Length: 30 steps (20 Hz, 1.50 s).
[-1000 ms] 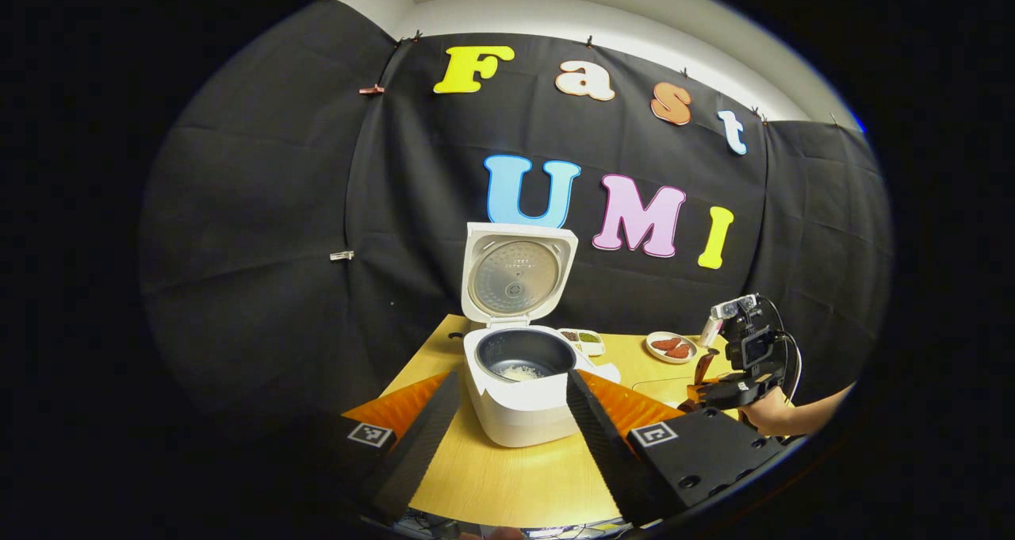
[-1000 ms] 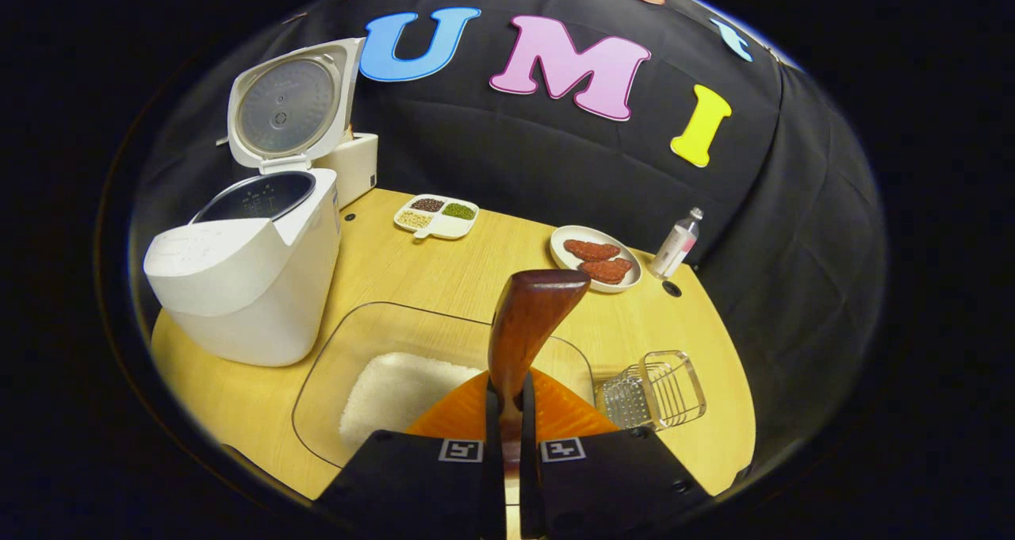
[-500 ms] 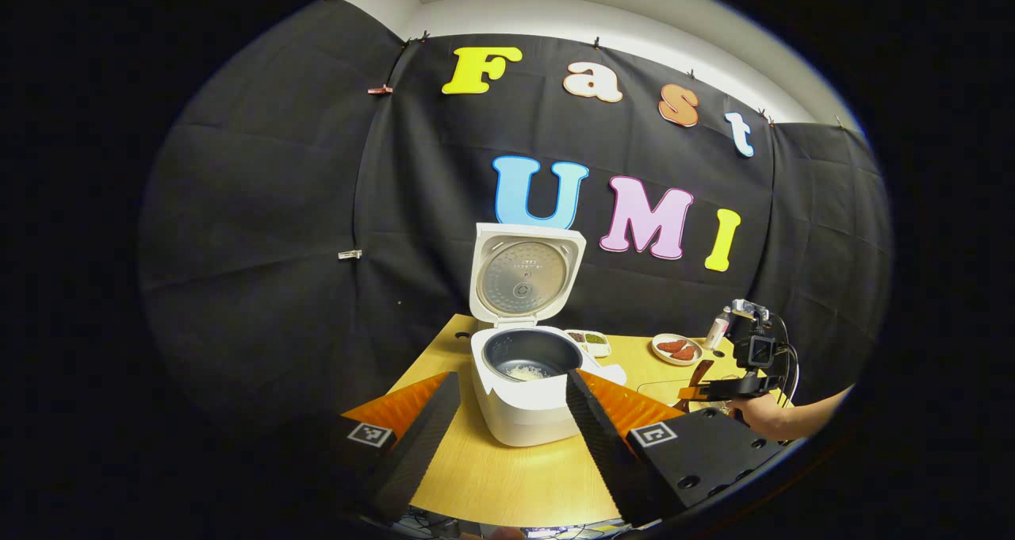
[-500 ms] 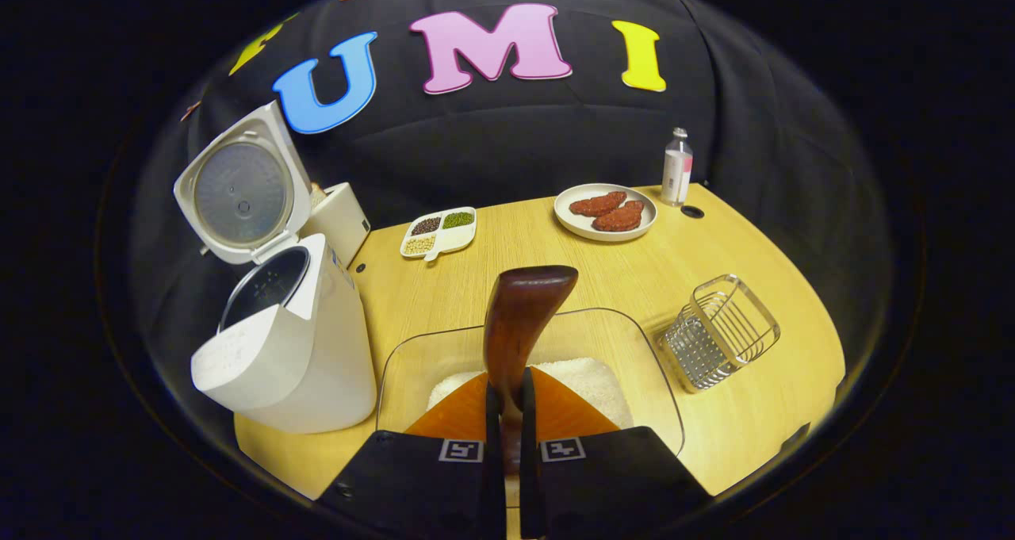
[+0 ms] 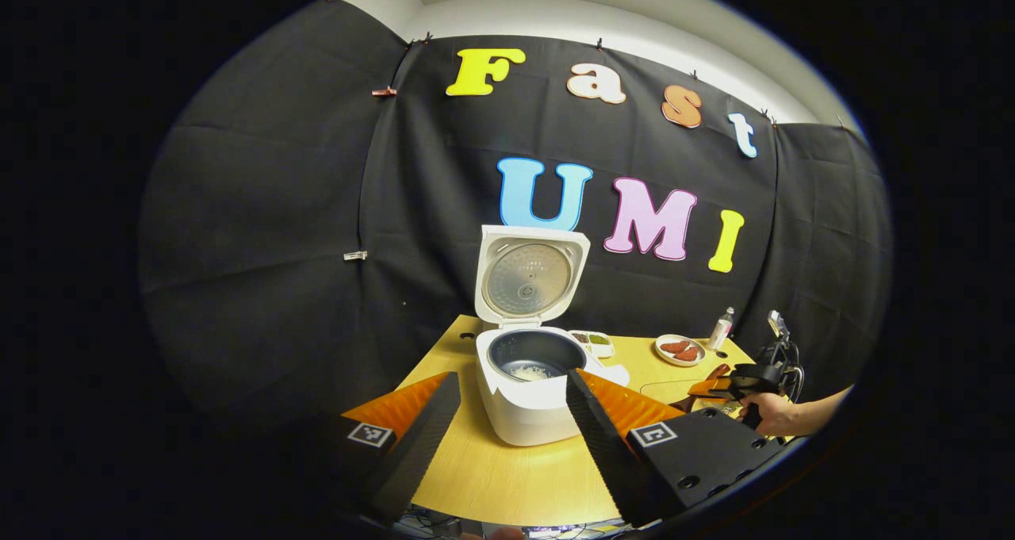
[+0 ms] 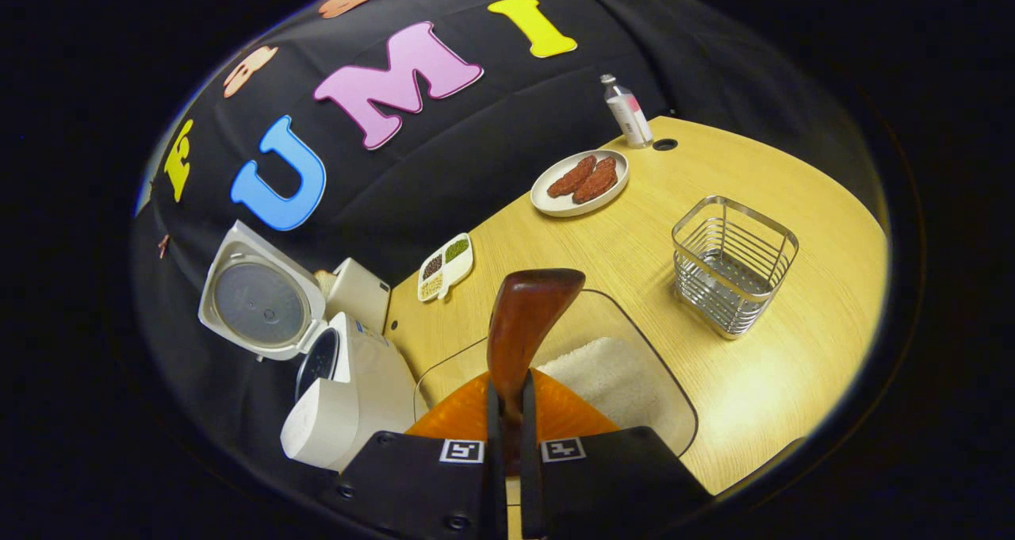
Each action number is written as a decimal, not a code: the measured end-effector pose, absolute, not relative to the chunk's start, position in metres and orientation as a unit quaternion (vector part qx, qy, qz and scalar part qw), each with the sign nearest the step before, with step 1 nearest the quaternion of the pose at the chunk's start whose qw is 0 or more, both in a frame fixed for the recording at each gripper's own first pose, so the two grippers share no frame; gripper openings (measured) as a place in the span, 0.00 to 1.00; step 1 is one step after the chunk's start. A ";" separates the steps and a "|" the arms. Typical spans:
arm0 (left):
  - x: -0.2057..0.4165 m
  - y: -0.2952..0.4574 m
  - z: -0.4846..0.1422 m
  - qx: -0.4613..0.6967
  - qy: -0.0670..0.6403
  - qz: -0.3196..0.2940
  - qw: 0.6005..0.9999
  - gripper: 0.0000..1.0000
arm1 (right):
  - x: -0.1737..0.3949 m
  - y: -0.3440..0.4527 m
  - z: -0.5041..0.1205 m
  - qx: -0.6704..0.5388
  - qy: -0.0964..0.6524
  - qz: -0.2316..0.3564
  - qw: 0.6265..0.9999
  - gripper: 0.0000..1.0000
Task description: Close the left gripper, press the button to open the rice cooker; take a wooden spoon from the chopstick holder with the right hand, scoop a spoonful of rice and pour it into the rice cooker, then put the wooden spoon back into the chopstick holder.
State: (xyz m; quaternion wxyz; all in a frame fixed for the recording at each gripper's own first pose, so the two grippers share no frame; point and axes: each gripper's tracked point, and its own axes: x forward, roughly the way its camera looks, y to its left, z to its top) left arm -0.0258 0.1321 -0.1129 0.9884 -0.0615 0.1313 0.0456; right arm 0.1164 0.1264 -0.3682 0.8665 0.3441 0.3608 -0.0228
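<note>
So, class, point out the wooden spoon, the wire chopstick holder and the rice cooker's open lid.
wooden spoon (image 6: 530,310): right gripper view, on its bowl above the fingers.
chopstick holder (image 6: 733,262): right gripper view, on its wire side wall.
rice cooker's lid (image 5: 530,274): left gripper view, on the metal inner plate.

Both views face the open rice cooker (image 5: 527,381) (image 6: 341,401).

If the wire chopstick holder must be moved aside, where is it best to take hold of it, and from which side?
Probably by one wall of the wire chopstick holder near its top rim, coming straight down from above. It stands upright on the table with its mouth open, so one finger can go inside and one outside. The right tongs are shut on the wooden spoon; the left tongs are open.
</note>
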 end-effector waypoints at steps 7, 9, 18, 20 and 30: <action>-0.027 0.127 -0.110 -0.061 0.129 0.040 0.989 0.93 | 0.123 0.084 -0.335 0.425 0.313 -0.037 0.849 0.12; -0.026 0.126 -0.109 -0.061 0.129 0.038 0.989 0.93 | 0.124 0.078 -0.327 0.451 0.305 -0.038 0.838 0.12; -0.019 0.126 -0.106 -0.058 0.127 0.036 0.990 0.93 | 0.141 0.073 -0.276 0.545 0.270 -0.031 0.793 0.11; -0.016 0.129 -0.105 -0.063 0.126 0.037 0.989 0.93 | 0.148 0.086 -0.260 0.547 0.266 -0.015 0.793 0.11; -0.015 0.148 -0.116 -0.072 0.127 0.050 0.988 0.93 | 0.194 0.208 -0.183 0.563 0.255 0.078 0.782 0.11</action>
